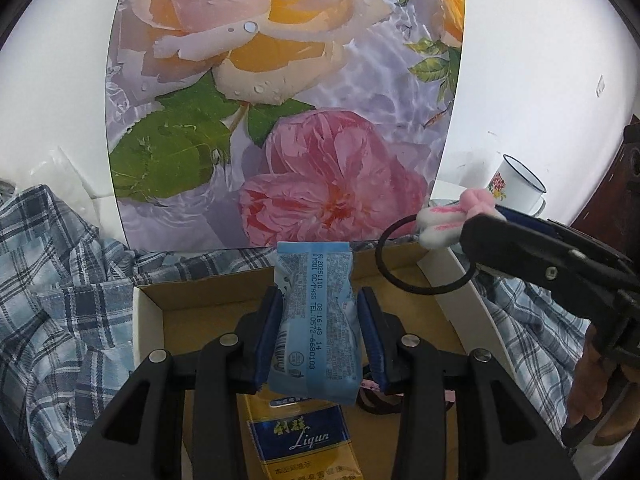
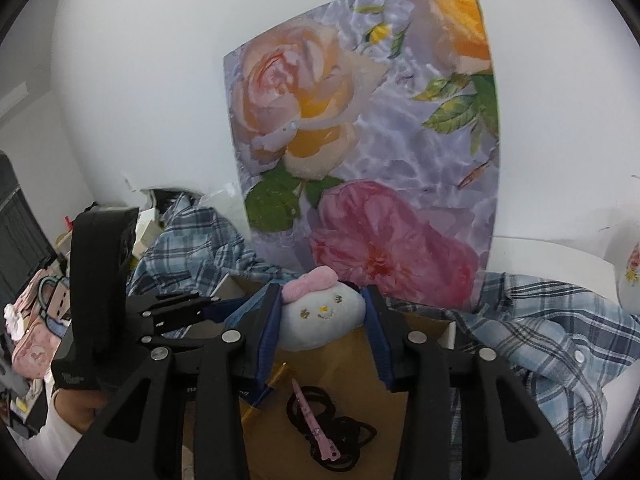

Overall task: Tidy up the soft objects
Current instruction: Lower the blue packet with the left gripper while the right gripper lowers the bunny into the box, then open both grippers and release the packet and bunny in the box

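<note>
In the left wrist view my left gripper (image 1: pixel 320 292) is shut on a light blue tissue packet (image 1: pixel 316 320), held upright over an open cardboard box (image 1: pixel 208 280). At the right, my right gripper (image 1: pixel 486 220) grips a white plush bunny hair tie (image 1: pixel 444 220) with a pink bow. Its black elastic loop (image 1: pixel 384 264) hangs over the box's far right corner. In the right wrist view the plush (image 2: pixel 324 316) sits between the blue pads of the right gripper (image 2: pixel 323 294), above the box floor (image 2: pixel 360 360). The left gripper (image 2: pixel 216 304) shows at the left.
Inside the box lie a yellow and blue pack (image 1: pixel 304 440), black hair ties and a pink clip (image 2: pixel 316 436). A blue plaid shirt (image 1: pixel 60 280) surrounds the box. A floral panel (image 1: pixel 280 100) leans on the wall behind. An enamel mug (image 1: pixel 516 184) stands at the right.
</note>
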`<state>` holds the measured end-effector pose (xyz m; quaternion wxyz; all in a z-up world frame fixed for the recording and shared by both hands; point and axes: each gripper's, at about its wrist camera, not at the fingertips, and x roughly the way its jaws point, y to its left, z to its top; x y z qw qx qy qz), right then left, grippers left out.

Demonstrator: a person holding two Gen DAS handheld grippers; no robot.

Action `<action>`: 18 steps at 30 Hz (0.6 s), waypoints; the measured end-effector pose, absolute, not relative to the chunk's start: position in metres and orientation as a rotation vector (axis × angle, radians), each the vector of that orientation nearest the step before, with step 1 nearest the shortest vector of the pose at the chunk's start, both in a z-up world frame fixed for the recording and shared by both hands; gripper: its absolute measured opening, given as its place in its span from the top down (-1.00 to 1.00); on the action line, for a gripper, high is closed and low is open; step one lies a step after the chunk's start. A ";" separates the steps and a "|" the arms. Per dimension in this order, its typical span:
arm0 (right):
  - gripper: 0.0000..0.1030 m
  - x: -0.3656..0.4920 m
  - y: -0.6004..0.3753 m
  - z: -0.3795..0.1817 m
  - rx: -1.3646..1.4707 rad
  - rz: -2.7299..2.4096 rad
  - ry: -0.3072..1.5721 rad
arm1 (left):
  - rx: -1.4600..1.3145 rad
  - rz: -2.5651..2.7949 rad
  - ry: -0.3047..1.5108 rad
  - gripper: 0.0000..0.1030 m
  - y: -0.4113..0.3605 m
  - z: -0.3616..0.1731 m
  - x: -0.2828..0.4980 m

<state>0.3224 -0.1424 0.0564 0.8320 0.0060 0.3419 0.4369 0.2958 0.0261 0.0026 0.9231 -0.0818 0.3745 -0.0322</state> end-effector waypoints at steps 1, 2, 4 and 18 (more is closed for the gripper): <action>0.07 0.322 -0.143 0.058 0.018 0.933 0.727 | -0.175 -0.071 0.763 0.17 0.027 0.003 0.296; -0.03 0.322 -0.143 0.059 0.019 0.946 0.731 | -0.187 -0.070 0.758 -0.20 0.028 0.004 0.296; -0.31 0.320 -0.142 0.061 0.002 0.937 0.722 | -0.202 -0.059 0.755 -0.98 0.029 0.005 0.297; -0.98 0.327 -0.152 0.064 0.019 0.849 0.721 | -0.180 -0.015 0.732 -1.00 0.032 0.007 0.295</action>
